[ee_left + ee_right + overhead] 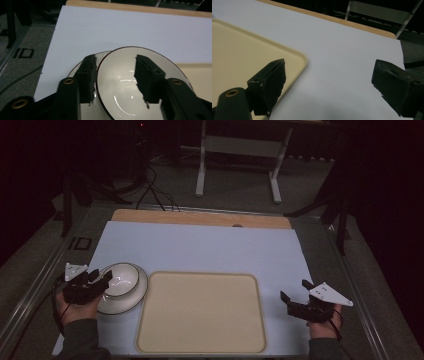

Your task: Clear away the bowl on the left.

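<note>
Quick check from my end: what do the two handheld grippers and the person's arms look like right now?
Both are black two-jaw tools. The left gripper and right gripper each carry a pale grey three-cornered plate on top and trail a dark cable along the hand. In the gripper views the jaws show rough black pads with ragged edges and brass-coloured eyelets at their bases. The person wears dark grey long sleeves.

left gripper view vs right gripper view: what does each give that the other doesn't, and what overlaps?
Left gripper view alone: a white bowl with a dark rim, standing on a plate, with the left gripper straddling the bowl's rim, one jaw outside and one inside; whether the pads press on it cannot be told.

Right gripper view alone: the right gripper, jaws wide apart with nothing between them, and a white stand beyond the table.

Both: the beige tray, the pale mat and the table's wooden edge.
</note>
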{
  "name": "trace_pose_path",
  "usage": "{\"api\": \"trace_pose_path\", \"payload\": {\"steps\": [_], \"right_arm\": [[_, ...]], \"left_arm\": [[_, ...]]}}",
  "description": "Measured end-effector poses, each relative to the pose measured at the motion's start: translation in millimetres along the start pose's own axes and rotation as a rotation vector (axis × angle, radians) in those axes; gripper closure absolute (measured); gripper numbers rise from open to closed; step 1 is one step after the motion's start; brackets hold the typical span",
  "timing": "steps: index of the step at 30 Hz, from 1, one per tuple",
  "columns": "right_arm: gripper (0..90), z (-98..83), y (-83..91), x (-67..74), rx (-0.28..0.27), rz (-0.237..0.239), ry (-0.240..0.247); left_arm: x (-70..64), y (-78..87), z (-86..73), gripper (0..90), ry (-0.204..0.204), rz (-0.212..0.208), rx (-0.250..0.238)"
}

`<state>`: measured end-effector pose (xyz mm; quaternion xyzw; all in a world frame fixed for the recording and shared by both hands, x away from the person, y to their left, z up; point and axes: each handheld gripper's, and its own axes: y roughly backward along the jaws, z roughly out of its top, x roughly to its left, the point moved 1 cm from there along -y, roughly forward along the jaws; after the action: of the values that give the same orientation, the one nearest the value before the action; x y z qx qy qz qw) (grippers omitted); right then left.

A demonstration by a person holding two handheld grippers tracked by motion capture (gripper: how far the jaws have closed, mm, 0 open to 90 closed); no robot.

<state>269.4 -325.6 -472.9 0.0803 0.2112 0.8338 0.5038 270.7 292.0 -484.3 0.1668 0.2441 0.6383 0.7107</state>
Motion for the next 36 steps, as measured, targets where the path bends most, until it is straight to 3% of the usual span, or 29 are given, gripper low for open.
{"api": "trace_pose_path", "payload": {"steps": [15, 34, 36], "right_arm": [[11.8, 0.5, 1.2, -0.2, -0.009, -0.005, -0.003], [11.8, 0.8, 1.3, 0.0, -0.016, -0.003, -0.003], [11.8, 0.8, 1.5, 0.0, -0.017, -0.004, -0.002]], "left_arm": [[4.9, -15.2, -0.1, 53.5, 0.029, 0.039, 0.076], [9.5, -27.7, -2.8, 59.5, 0.089, 0.019, 0.174], [9.6, -30.2, -2.8, 60.8, 0.107, 0.012, 0.201]]}}
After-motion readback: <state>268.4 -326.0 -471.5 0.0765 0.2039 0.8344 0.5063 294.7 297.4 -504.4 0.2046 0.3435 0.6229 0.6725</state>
